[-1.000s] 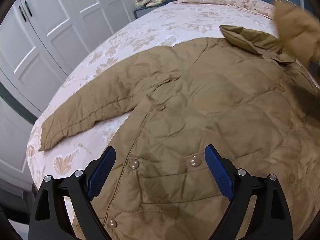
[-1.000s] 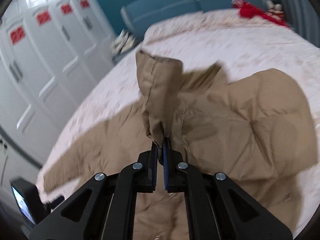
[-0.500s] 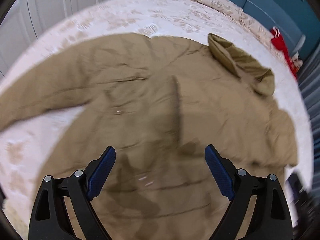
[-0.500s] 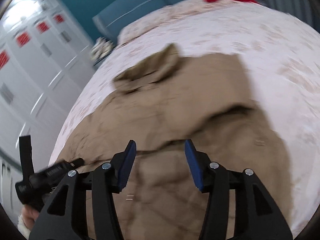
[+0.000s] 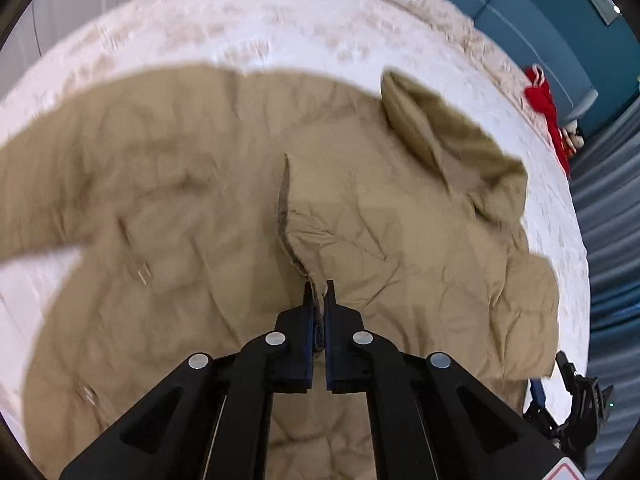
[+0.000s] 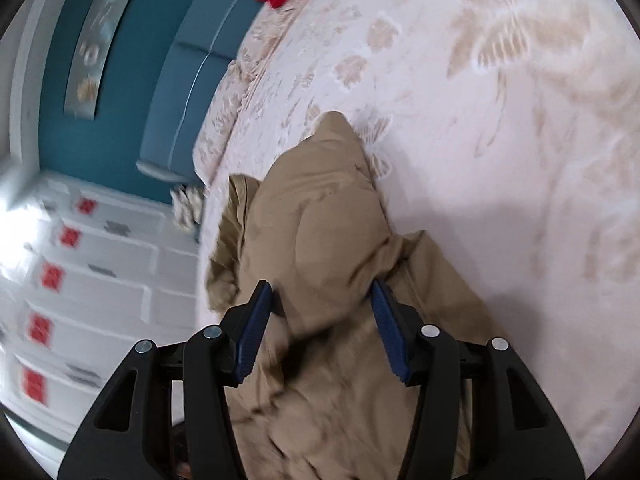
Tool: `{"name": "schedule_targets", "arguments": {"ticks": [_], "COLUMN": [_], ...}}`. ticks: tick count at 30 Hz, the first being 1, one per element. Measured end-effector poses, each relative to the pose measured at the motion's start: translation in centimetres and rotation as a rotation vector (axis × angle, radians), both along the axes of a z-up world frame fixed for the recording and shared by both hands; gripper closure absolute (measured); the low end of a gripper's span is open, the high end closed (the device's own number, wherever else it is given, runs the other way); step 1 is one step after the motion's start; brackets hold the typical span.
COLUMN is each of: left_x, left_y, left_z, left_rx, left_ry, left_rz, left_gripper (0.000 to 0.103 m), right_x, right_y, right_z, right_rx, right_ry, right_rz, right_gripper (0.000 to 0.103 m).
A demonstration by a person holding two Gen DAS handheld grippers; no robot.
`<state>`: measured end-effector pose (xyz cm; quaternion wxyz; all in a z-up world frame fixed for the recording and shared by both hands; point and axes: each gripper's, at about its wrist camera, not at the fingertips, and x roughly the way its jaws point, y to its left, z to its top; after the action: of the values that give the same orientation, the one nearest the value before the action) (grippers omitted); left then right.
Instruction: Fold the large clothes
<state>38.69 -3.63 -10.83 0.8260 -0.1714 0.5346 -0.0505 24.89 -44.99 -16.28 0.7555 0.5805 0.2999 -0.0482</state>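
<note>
Item: tan quilted jacket [image 5: 420,240], spread front-up across the middle of the bed [image 5: 280,12], its hood [image 5: 448,140] lying toward the headboard [image 5: 532,20].
Sleeve, one: folded in over the jacket's chest, its cuff end pinched.
Sleeve, other: stretches off the jacket's far side onto the bedspread, not yet folded in.
Left gripper [image 5: 319,292]: jaws just snapped together, clamped on a fold of jacket fabric at the cuff edge.
Right gripper [image 6: 320,304]: jaws have just been opening and stand about half apart; a puffed section of the jacket [image 6: 320,240] sits between the blue pads [image 6: 384,332], which do not appear to press it.
Step in hand: judged to be sleeve folding, with one side brought in and a new grip just taken.
Next move calls for: probably drawing the pinched cuff straight and flat on the jacket, then taking the outstretched sleeve; the padding is bulky and may spring back.
Surface: soft bedspread, pale with a beige leaf print.
Room: teal wall behind the bed; white wardrobe doors [image 6: 80,280] with red labels beside the bed; red cloth [image 5: 544,108] near the bed's head.
</note>
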Motion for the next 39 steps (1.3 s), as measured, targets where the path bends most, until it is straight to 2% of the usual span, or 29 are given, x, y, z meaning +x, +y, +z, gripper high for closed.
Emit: {"name": "schedule_targets", "arguments": {"ticks": [1, 2, 4, 5, 7, 8, 11, 13, 18, 20, 21, 22, 23, 25, 27, 31, 33, 34, 39], "left_x": [0.4, 0.8, 1.5, 1.8, 2.0, 2.1, 1.4, 0.7, -0.2, -0.4, -0.6, -0.8, -1.3, -2.2, -3.0, -3.0, -2.4, -1.9, -0.2], "left_y": [0.5, 1.2, 2.4, 2.7, 2.8, 2.4, 1.2, 0.2, -2.0, -1.8, -1.2, -0.7, 0.4, 1.7, 1.6, -2.0, -4.1, -5.5, -8.9], "left_z": [0.6, 1.3, 2.2, 2.2, 1.5, 0.4, -2.8, -3.8, -4.7, -4.4, -4.0, -3.7, -2.9, -1.0, 1.1, 4.3, 4.2, 3.6, -1.3], "left_rx": [0.017, 0.039, 0.047, 0.055, 0.085, 0.126, 0.196, 0.277, 0.458, 0.472, 0.463, 0.462, 0.452, 0.428, 0.408, 0.293, 0.275, 0.292, 0.330], "left_ry": [-0.024, -0.052, -0.088, -0.089, -0.079, -0.063, -0.024, -0.067, -0.120, -0.126, -0.122, -0.116, -0.115, -0.143, -0.188, -0.248, -0.247, -0.247, -0.157], "left_rz": [0.013, 0.027, 0.046, 0.045, 0.034, 0.015, -0.021, -0.033, -0.047, -0.042, -0.035, -0.026, -0.007, 0.022, 0.015, -0.071, -0.106, -0.124, -0.153], "left_gripper": [0.102, 0.102, 0.102, 0.102, 0.102, 0.102, 0.101, 0.101, 0.097, 0.092, 0.079, 0.059, 0.053, 0.052, 0.052, 0.051, 0.051, 0.051, 0.054], "right_x": [0.5, 0.7, 1.6, 1.7, 1.9, 2.0, 3.0, 4.1, 5.3, 4.6, 3.8, 2.6, 1.4, -0.3, -0.9, 1.9, 3.9, 4.5, 7.6], "right_y": [-0.2, -0.4, -0.7, -0.7, -0.1, 0.5, 2.9, 4.2, 4.8, 4.8, 4.9, 4.7, 4.7, 5.2, 6.6, 12.4, 15.1, 16.0, 18.1], "right_z": [-0.6, -1.0, -1.1, -0.9, 0.9, 2.0, 2.9, 0.8, 0.5, 1.0, 1.5, 2.1, 2.8, 4.3, 5.9, 8.3, 8.0, 7.7, 4.2], "right_rx": [0.036, 0.053, 0.063, 0.055, -0.062, -0.171, -0.547, -0.653, -0.749, -0.743, -0.735, -0.724, -0.730, -0.779, -0.804, -0.920, -0.970, -0.979, -0.969], "right_ry": [0.004, 0.000, -0.014, -0.021, -0.032, -0.012, 0.168, 0.294, 0.362, 0.359, 0.353, 0.342, 0.335, 0.331, 0.280, 0.161, 0.132, 0.128, 0.189], "right_rz": [-0.018, -0.032, -0.053, -0.051, -0.036, -0.021, 0.059, 0.141, 0.194, 0.195, 0.186, 0.169, 0.155, 0.133, 0.158, 0.298, 0.362, 0.382, 0.448], "right_gripper": [0.053, 0.058, 0.090, 0.101, 0.102, 0.102, 0.103, 0.103, 0.102, 0.100, 0.093, 0.089, 0.084, 0.082, 0.082, 0.084, 0.086, 0.086, 0.087]}}
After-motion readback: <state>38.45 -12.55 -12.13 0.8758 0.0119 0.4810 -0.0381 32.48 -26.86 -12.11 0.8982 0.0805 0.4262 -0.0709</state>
